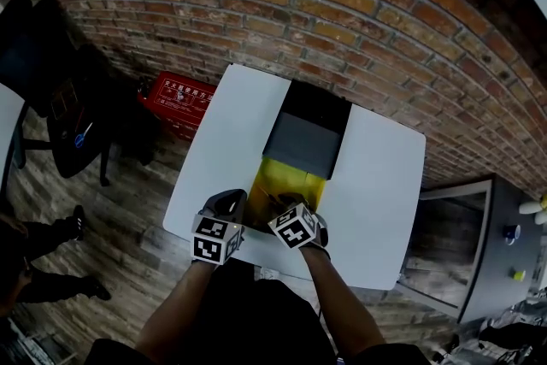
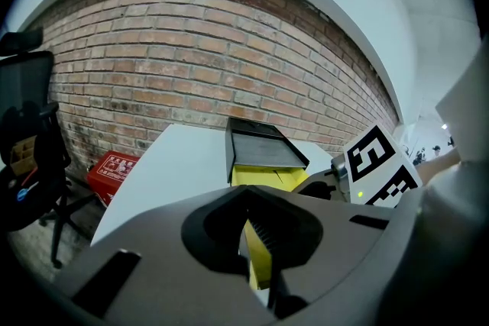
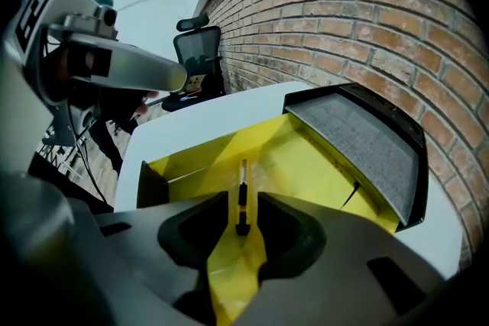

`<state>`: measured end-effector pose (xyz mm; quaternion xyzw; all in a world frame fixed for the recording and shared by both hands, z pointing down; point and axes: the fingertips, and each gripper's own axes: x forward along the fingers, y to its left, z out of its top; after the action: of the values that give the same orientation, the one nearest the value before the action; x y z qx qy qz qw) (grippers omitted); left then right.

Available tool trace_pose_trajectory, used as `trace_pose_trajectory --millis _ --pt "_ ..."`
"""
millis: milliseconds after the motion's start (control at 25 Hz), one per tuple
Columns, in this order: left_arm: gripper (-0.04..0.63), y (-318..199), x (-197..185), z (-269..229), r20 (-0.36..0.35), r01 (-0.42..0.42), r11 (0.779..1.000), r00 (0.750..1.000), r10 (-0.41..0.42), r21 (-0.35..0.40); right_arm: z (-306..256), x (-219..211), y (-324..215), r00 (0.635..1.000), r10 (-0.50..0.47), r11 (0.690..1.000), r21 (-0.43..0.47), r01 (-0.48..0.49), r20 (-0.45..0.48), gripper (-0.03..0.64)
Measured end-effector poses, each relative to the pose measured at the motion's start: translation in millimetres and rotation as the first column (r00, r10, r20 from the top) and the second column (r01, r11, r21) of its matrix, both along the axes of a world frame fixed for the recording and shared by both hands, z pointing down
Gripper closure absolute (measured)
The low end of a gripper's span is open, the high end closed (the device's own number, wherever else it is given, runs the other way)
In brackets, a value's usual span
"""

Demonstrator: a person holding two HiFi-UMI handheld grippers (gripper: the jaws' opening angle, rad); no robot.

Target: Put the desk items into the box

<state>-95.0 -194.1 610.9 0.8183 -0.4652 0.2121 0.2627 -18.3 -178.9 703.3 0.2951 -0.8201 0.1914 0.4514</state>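
Over the yellow-lined box with a dark grey lid (image 3: 191, 153), the right tool (image 3: 243, 214) stands wide open, and the slim black-and-clear pen (image 3: 242, 191) is loose between its jaws, inside the box. The left tool (image 2: 256, 252) is clamped on the box's near wall, so a careless pull may tip the box and spill the pen. The white bench (image 1: 231, 141) is free on both sides, but its near edge lies just under the hands.

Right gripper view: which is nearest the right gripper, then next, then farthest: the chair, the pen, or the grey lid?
1. Pen, between the jaws, in the yellow box.
2. Grey lid, on the right.
3. Office chair, far back left.
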Motion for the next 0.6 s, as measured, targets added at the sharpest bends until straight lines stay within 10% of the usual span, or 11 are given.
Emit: trace_pose_trajectory --millis 600 --pt "0.581 34.9 28.7 -41.6 -0.023 -0.033 0.997 0.999 0.035 0.073 -110.1 47.0 13.5 0.884 0.222 0.948 0.122 -0.294 0.412 0.588"
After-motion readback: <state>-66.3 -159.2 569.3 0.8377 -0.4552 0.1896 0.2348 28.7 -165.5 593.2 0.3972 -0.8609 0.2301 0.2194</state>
